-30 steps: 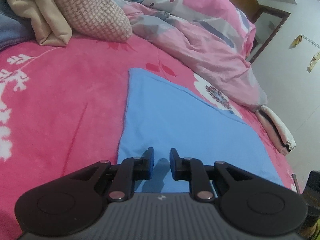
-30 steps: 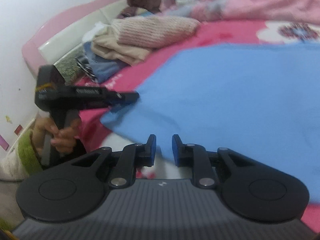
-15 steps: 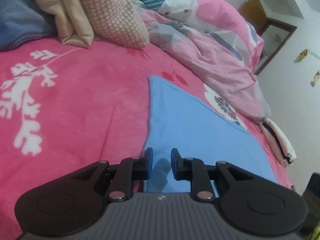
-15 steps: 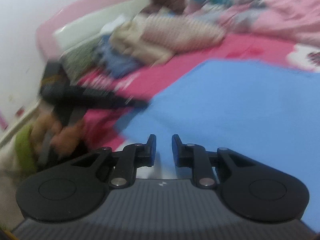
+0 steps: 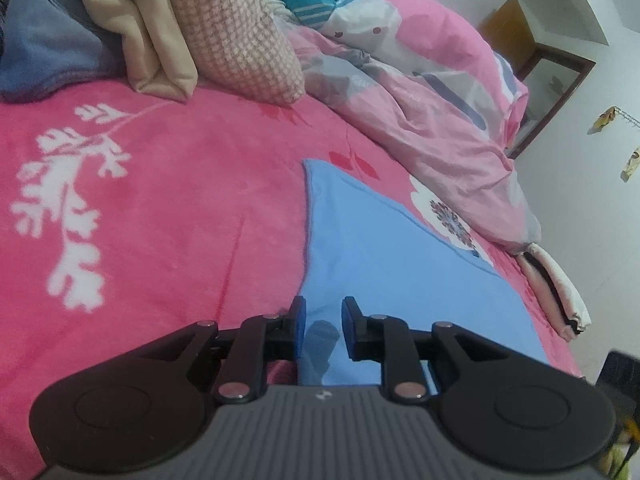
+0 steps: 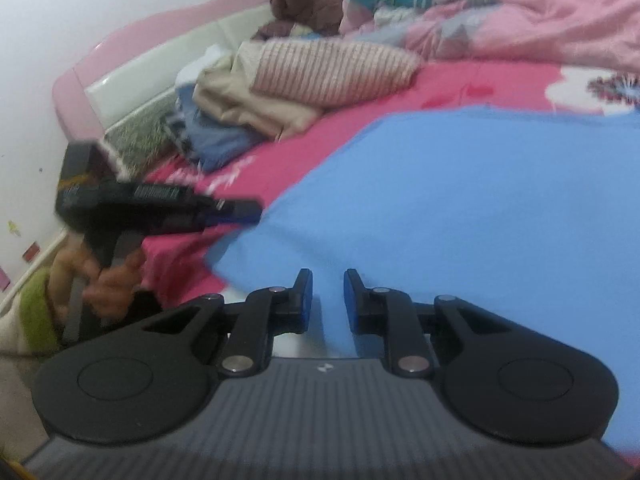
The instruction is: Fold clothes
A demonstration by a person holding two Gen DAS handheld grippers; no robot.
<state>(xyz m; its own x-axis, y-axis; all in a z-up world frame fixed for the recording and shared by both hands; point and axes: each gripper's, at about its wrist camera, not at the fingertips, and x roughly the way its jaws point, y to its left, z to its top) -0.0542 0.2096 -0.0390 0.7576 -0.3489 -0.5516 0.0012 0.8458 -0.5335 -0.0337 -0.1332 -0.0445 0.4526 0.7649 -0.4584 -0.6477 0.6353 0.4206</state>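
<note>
**Both grippers at the near edge of the blue cloth, nothing pinched**

Starting at the left gripper [image 5: 322,326]: its blue-padded fingers [image 5: 299,327] sit with a narrow gap between them, and they've just been opening a bit. The near left corner of the blue cloth [image 5: 384,264] lies under that gap, but the pads aren't pressing on it, so it's a loose hover over the fabric and not a grip. You can even see the fingers' shadow on the cloth right between them.

The right gripper [image 6: 328,294] looks about the same: a narrow gap, the pads not closed on anything. The cloth's near edge runs just under and between its fingertips, with a pale patch showing beneath. In that same view the left gripper is off to the left, tips right at the cloth's corner, with the person's hand [image 6: 108,276] wrapped round its handle and a green sleeve cuff [image 6: 34,308] behind. It's a bit blurry there.

The cloth itself is spread flat on the pink blanket [image 5: 160,208] with white leaf prints. Further back there's a pile of clothes [image 5: 168,28], beige and checked pink on top and something denim-blue to the left. A rumpled pink duvet [image 5: 432,92] is bunched up along the far side, and a brown plush toy [image 6: 304,4] sits by the headboard [image 6: 160,64].
</note>
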